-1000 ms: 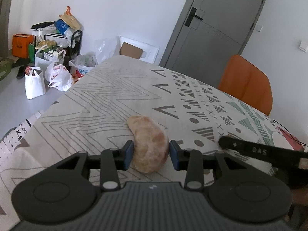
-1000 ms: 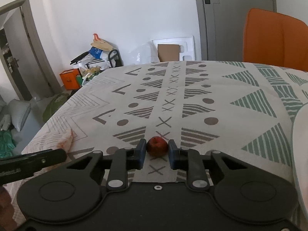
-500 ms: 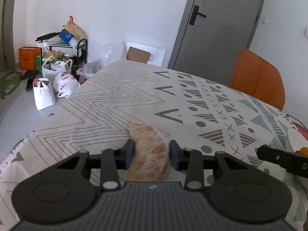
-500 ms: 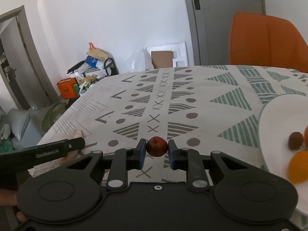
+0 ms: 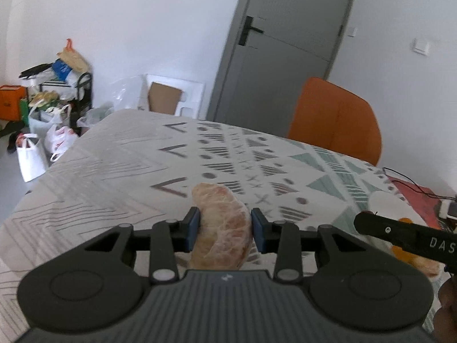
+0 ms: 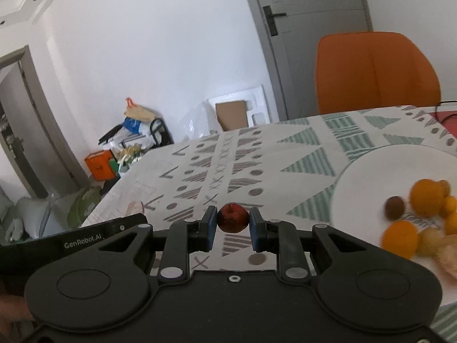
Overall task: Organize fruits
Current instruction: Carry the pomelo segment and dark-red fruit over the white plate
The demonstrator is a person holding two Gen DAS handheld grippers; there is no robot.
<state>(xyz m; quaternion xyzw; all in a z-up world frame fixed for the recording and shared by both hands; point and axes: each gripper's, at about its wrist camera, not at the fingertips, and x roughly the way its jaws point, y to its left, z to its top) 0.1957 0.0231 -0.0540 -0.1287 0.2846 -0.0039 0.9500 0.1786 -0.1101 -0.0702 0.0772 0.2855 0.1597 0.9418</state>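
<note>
My left gripper [image 5: 225,228] is shut on a large pale pink pomelo segment [image 5: 221,228] and holds it above the patterned tablecloth [image 5: 120,171]. My right gripper [image 6: 232,227] is shut on a small dark red fruit [image 6: 232,217] and holds it above the cloth, left of a white plate [image 6: 371,171]. The plate holds several orange fruits [image 6: 425,197], a small brown fruit [image 6: 394,208] and a pale segment at its near edge. The plate also shows in the left wrist view [image 5: 382,203], behind the right gripper's body [image 5: 405,235].
An orange chair [image 6: 374,71] stands at the table's far side by a grey door [image 5: 282,54]. A red mat [image 5: 414,197] with a black cable lies at the far right. Bags and a rack [image 5: 51,105] sit on the floor at the left.
Both grippers have risen and swung right toward the plate, each still holding its fruit. The plate with its fruits has come further into the right wrist view.
</note>
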